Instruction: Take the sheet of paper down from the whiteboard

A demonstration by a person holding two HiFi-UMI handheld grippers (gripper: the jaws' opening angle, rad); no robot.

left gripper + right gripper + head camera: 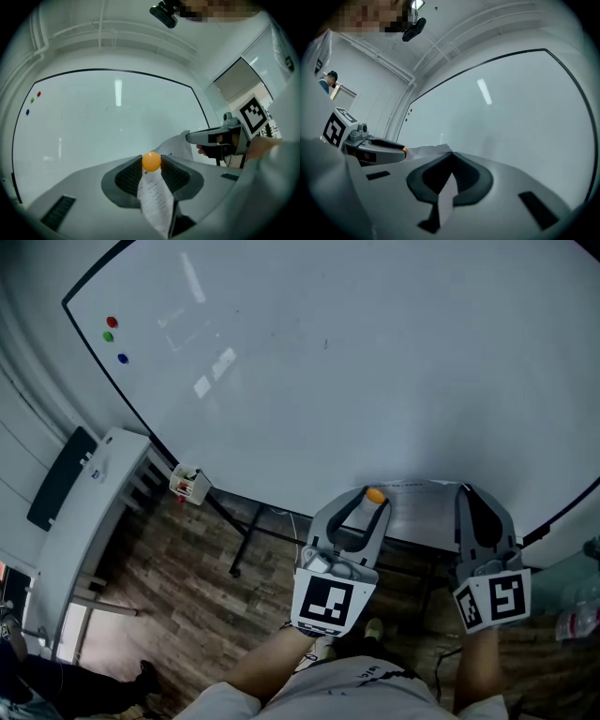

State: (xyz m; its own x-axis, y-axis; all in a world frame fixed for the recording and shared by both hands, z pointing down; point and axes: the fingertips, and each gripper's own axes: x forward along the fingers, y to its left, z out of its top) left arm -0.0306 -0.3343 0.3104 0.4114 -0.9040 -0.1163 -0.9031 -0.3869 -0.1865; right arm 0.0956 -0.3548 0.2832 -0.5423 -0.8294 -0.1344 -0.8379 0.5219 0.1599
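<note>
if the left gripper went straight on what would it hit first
Most likely the whiteboard, which fills the view ahead of the left gripper; its jaws hold the sheet of paper and an orange ball. How far off is unclear.

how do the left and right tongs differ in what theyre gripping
The left tongs pinch an orange ball together with the paper; the right tongs pinch paper alone. The left tongs hold the sheet's left end, the right tongs its right end. The strip in the left tongs shows print; the one in the right tongs looks blank. Both are shut on the same sheet.
</note>
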